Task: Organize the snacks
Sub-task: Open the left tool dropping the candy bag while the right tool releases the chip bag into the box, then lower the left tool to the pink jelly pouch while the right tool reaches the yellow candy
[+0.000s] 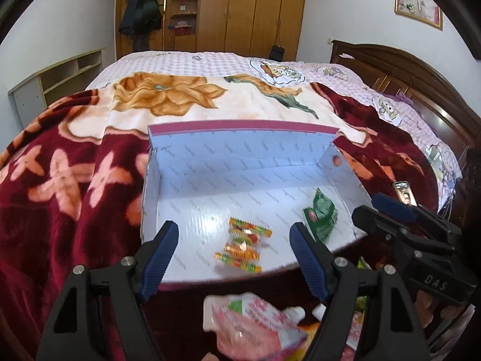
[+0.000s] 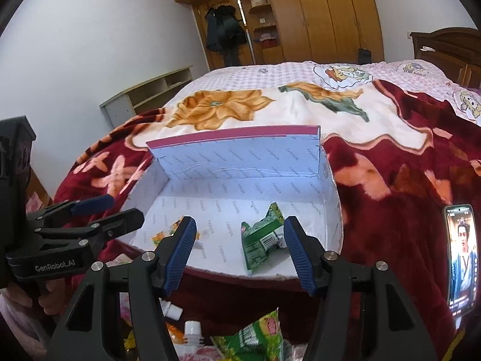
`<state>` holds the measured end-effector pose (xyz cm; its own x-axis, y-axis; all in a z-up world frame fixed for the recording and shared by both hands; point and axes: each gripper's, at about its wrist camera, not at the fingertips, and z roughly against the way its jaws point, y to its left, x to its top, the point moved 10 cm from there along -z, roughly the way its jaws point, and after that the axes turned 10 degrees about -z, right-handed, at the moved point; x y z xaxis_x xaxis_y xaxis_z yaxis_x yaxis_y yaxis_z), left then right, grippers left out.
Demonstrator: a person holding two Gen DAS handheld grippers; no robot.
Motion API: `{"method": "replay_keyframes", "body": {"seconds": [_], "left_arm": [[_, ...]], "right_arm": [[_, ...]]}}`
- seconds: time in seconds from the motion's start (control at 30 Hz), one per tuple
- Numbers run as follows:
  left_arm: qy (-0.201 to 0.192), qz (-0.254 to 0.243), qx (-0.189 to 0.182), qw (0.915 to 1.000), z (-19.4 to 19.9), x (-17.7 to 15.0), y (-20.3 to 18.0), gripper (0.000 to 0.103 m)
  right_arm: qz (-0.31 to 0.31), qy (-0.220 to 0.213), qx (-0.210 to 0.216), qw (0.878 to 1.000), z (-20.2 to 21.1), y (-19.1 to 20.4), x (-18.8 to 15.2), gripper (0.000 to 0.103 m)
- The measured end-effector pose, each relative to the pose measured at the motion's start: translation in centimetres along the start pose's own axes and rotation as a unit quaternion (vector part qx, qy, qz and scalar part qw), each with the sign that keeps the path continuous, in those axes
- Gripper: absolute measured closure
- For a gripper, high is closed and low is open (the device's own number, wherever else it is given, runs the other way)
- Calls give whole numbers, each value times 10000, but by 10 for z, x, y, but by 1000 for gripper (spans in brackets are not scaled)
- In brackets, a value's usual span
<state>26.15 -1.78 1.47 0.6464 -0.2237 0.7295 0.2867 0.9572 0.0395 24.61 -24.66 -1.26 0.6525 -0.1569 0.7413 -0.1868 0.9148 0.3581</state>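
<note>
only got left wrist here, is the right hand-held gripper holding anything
Observer: No. The right hand-held gripper is open with nothing between its pads. The green packet lies in the box beyond it.
Operator: any more green ones outside the box
Observer: Yes. A second green packet lies in front of the box, next to a white-capped pouch.
</note>
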Motion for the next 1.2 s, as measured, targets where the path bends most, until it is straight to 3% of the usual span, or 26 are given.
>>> {"method": "replay_keyframes", "body": {"seconds": [0.27, 0.37, 0.53, 0.93, 1.2], "left_arm": [[-18, 247, -123, 9996, 20, -24, -5, 22], [-19, 241, -137, 9996, 25, -33, -9, 13], [-13, 166, -73, 9998, 29, -47, -17, 12], [98, 97, 169, 9998, 18, -70, -22, 8], [139, -94, 330, 9993, 5, -78, -28, 7]], "right_arm": [[-59, -65, -9, 10000, 20, -1, -12, 41], [-61, -80, 7, 9999, 26, -2, -18, 41], [-115, -46, -21, 9999, 31, -6, -29, 41], [-439, 67, -62, 9990, 41, -20, -53, 41], [-328, 153, -83, 9993, 48, -17, -72, 41]]}}
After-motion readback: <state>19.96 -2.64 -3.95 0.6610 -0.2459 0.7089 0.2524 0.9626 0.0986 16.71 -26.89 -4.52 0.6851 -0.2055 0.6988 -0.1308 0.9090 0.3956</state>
